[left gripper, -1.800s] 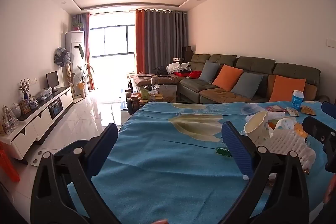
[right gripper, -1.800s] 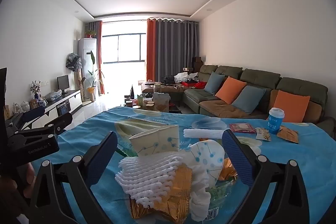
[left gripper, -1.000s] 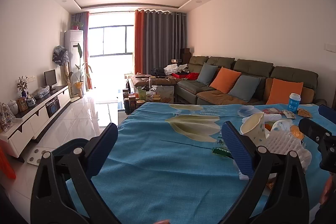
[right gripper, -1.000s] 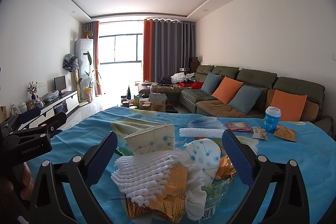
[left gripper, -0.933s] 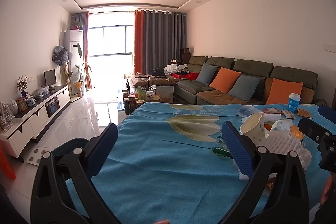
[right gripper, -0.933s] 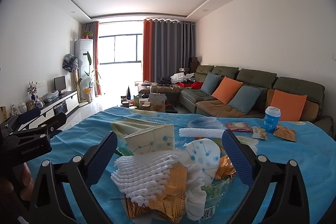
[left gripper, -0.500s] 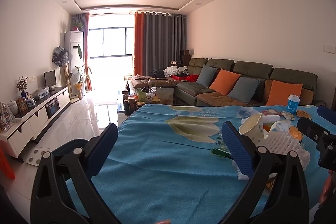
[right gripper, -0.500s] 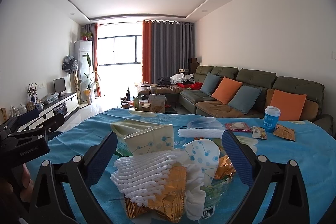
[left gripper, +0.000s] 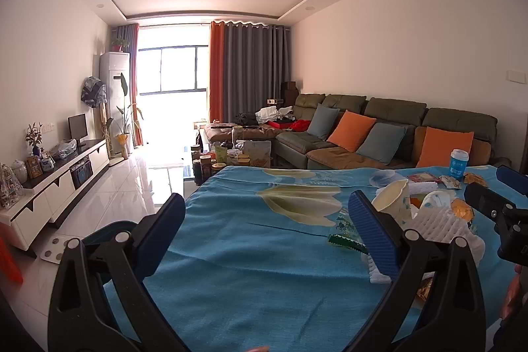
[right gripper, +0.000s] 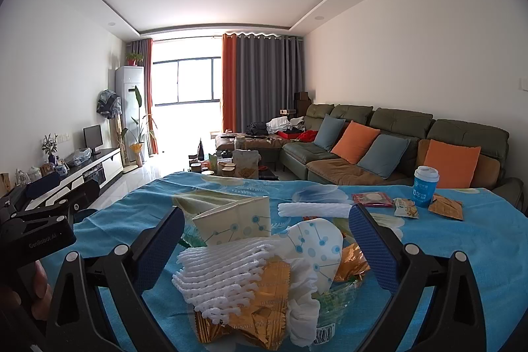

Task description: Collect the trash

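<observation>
A table covered by a blue cloth with a pale flower print (left gripper: 250,256) is taken as the landmark. Its far edge is seen against a glossy white tiled floor (left gripper: 132,187), and its left corner drops toward that floor, where open room is left between the table and a long white television cabinet (left gripper: 62,183). Beyond the far edge a low coffee table crowded with jars (left gripper: 227,154) is seen, and to the right of it an olive-green sofa with orange and grey cushions (right gripper: 396,147).

The left gripper (left gripper: 264,230) is held above the cloth's bare left half, its blue-padded jaws wide apart with nothing between them. The right gripper (right gripper: 264,240) is likewise spread wide and empty, held just before the trash pile.

The trash is heaped on the right half of the cloth: a white foam fruit net (right gripper: 224,276), crumpled gold foil wrappers (right gripper: 264,302), a flattened cream paper cup with blue dots (right gripper: 237,223) and a second crushed dotted cup (right gripper: 316,246). Behind the heap a white foam roll (right gripper: 313,210) is laid, and toward the table's right edge a blue lidded paper cup (right gripper: 425,187) stands upright among small snack packets (right gripper: 406,207).
</observation>
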Demonstrator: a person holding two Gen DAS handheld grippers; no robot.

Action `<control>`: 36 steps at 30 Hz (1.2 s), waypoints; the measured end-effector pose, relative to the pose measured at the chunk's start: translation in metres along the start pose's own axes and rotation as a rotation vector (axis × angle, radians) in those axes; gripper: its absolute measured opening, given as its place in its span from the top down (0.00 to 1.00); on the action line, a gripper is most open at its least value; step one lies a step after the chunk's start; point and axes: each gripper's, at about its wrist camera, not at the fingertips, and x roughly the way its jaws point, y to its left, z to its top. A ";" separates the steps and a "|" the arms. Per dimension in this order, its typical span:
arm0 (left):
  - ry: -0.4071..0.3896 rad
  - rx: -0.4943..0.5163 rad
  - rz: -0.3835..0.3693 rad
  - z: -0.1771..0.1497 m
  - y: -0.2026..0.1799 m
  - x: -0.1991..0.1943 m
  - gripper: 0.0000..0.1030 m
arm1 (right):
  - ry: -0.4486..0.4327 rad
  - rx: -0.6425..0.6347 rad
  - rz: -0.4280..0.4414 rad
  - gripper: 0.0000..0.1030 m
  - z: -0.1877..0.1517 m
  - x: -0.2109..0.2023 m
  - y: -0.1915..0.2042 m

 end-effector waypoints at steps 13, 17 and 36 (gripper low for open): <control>-0.001 0.001 -0.001 0.000 -0.001 -0.001 0.05 | -0.001 0.002 0.000 0.07 0.000 0.000 -0.001; -0.002 0.000 -0.004 0.000 -0.002 -0.002 0.05 | -0.001 0.004 0.001 0.07 0.000 -0.001 -0.001; 0.004 0.008 -0.026 0.000 -0.007 -0.003 0.05 | 0.000 0.010 0.006 0.07 -0.002 -0.002 -0.001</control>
